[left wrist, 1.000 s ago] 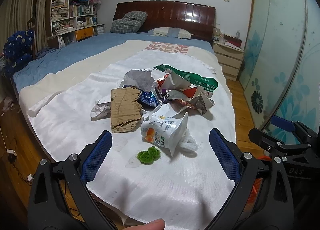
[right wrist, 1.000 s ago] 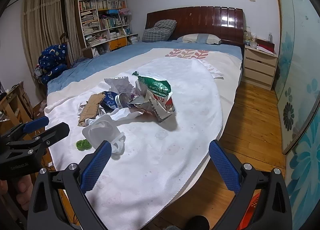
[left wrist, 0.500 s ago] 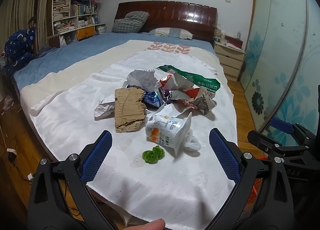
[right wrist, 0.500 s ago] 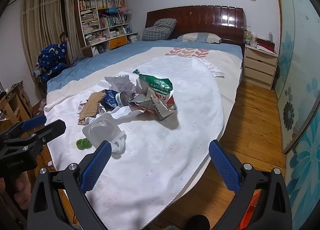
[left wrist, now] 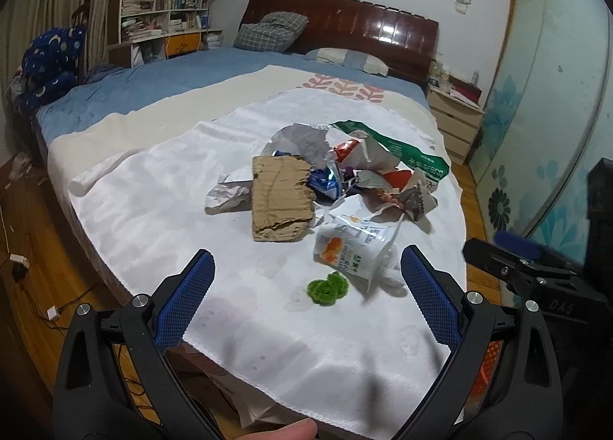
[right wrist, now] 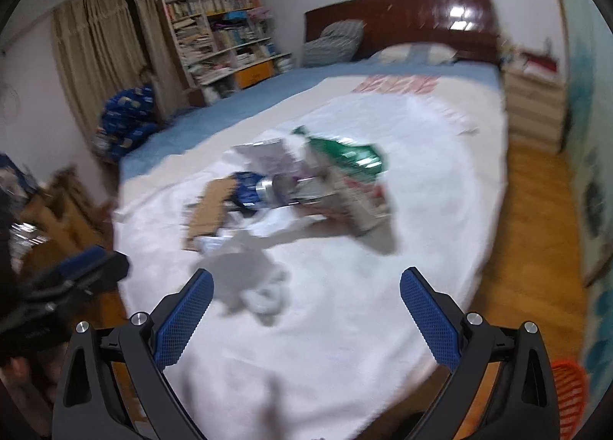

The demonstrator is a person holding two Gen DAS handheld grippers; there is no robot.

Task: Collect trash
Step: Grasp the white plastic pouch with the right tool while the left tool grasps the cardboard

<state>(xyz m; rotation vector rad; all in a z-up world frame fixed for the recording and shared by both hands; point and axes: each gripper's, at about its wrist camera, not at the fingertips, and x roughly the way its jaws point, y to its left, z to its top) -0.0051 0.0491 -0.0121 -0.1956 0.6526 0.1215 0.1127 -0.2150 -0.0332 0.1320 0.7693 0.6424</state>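
Both tongs, left tongs (left wrist: 306,298) and right tongs (right wrist: 306,306), moved closer, wide open and empty, near the white cup (left wrist: 352,248) lying sideways, mouth pointing right, beside the cardboard (left wrist: 279,202).

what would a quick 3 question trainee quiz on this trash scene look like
1. True or false: the left gripper is shut on the cardboard piece.
2. Which item lies nearest the left gripper's fingers? A) green wrapper B) small green clump C) blue can
3. Fill in: the trash lies on a ____ cloth spread over the bed.

Key
1. False; both the left gripper and the right gripper are open and hold nothing.
2. B
3. white
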